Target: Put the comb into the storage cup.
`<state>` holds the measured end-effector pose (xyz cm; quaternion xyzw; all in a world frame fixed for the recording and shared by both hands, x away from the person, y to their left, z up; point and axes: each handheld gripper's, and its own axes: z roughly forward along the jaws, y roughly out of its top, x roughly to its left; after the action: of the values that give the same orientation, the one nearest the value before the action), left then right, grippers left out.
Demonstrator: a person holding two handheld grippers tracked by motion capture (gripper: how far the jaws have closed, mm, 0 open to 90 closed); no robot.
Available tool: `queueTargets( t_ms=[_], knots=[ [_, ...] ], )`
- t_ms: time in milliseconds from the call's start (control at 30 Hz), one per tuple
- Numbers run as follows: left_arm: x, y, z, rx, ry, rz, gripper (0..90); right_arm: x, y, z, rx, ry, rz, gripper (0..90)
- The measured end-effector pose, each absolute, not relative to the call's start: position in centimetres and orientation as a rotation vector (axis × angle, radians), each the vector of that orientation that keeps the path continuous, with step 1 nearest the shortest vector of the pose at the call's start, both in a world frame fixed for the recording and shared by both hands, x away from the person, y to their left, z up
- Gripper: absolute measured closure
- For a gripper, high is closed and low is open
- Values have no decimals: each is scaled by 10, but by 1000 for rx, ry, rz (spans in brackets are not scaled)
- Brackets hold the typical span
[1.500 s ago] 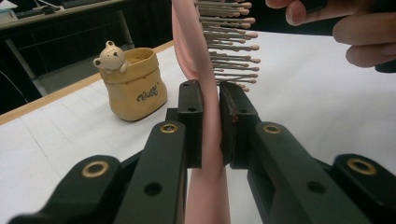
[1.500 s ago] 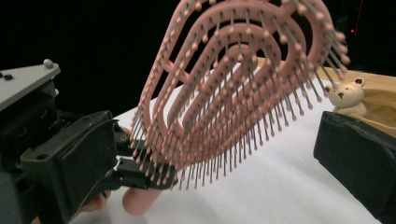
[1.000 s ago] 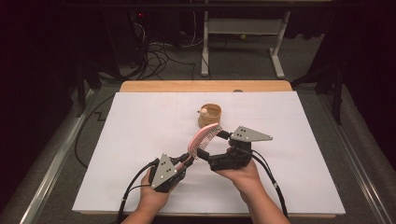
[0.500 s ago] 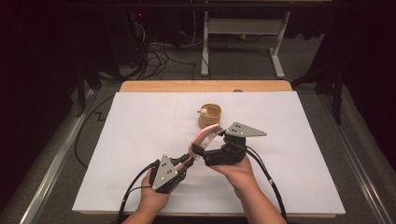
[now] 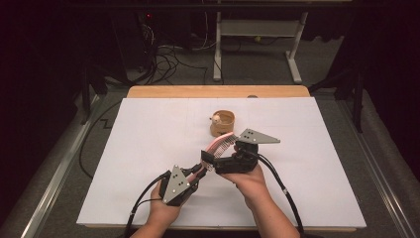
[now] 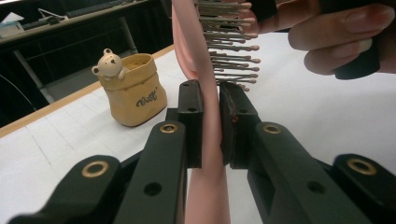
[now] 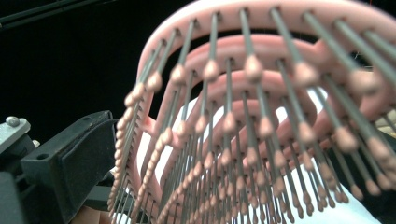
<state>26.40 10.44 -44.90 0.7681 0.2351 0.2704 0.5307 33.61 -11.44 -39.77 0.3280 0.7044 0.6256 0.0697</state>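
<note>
In the high view, the pink hairbrush is hanging above the white table cover, slanting up from the left gripper toward the right gripper, whose body is lying close against the bristle side. Just beyond the brush's far tip, a small tan pouch with a bear figure on its rim is standing upright. Cables and desk legs are lying on the dark floor behind the wooden table edge. In the left gripper view, the left gripper is clenching the brush's handle between both pads, the pouch is sitting to the left, and the other hand's fingers are crowding the bristles. In the right gripper view, the bristles are blocking the jaws, so I cannot tell how the right claw is standing.
</note>
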Motion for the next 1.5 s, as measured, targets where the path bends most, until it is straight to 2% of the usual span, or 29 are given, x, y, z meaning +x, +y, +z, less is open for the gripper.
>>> queueTargets(
  t_ms=[433,1233,1500],
  knots=[
    [264,104,-449,1837,565,658,806,336,-118,-395,1015,2101,1923,103],
    [265,103,-451,1854,573,640,806,336,-121,-395,1085,2100,1974,167],
    [263,103,-449,1833,562,653,807,336,-124,-395,1110,2076,2019,161]
  ],
)
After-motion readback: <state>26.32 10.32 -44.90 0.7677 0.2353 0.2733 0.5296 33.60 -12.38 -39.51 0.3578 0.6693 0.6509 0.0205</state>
